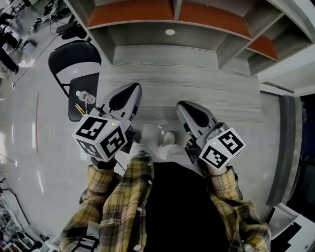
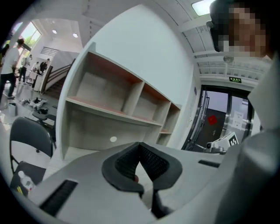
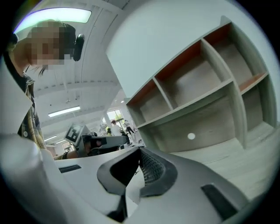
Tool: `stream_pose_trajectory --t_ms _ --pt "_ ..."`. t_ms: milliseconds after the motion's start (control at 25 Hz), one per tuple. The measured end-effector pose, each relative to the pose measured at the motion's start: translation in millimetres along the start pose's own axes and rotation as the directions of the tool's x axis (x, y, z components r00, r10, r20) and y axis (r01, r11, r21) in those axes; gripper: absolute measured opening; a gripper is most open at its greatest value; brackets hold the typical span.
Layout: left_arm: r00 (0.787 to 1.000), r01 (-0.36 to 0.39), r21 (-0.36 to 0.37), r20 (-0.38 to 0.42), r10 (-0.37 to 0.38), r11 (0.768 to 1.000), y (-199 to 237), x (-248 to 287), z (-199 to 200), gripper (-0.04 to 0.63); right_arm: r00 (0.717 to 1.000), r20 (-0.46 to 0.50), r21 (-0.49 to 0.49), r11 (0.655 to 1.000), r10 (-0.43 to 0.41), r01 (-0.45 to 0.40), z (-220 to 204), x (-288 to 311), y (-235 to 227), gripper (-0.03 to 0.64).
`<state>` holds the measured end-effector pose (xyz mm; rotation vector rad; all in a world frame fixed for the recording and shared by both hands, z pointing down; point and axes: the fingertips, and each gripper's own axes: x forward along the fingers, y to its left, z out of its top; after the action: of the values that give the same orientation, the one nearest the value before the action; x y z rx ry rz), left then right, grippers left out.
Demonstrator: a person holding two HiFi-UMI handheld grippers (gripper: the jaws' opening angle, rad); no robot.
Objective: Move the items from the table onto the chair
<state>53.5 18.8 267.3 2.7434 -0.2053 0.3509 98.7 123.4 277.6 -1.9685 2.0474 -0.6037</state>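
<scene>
Above the table [image 1: 197, 78], left gripper [image 1: 133, 88] and right gripper [image 1: 181, 105] hang closed on nothing; the bottle [image 1: 86, 97] sits on the chair [image 1: 74, 56], so no further pickup seems needed

Grey wood-grain table [image 1: 187, 83], black chair [image 1: 74, 56], grey shelf [image 1: 133, 12] with orange-brown panels, yellow-and-black plaid shirt [image 1: 123, 197], white cubes [image 1: 101, 135] with black square patterns.
</scene>
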Motion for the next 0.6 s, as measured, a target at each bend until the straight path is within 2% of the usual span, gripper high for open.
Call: stream_pose_trajectory --t_ms 120,240,400,600 --pt "0.996 0.085 0.02 -0.033 -0.084 0.996 -40 32 -2 0.005 0.997 0.034 -0.027 0.997 -0.066 0.067 15 -32 -28 0.018" --pt "0.989 0.136 0.043 -0.068 -0.133 0.99 -66 58 -7 0.005 0.99 0.064 -0.029 0.991 -0.126 0.128 24 -52 -52 0.018" --pt "0.981 0.176 0.085 -0.092 -0.168 0.981 -79 81 -7 0.005 0.98 0.088 -0.041 0.982 -0.18 0.184 32 -63 -65 0.018" --pt "0.971 0.229 0.085 -0.094 -0.221 0.97 -80 93 -1 0.005 0.971 0.08 -0.069 0.971 -0.224 0.229 32 -59 -70 0.018"
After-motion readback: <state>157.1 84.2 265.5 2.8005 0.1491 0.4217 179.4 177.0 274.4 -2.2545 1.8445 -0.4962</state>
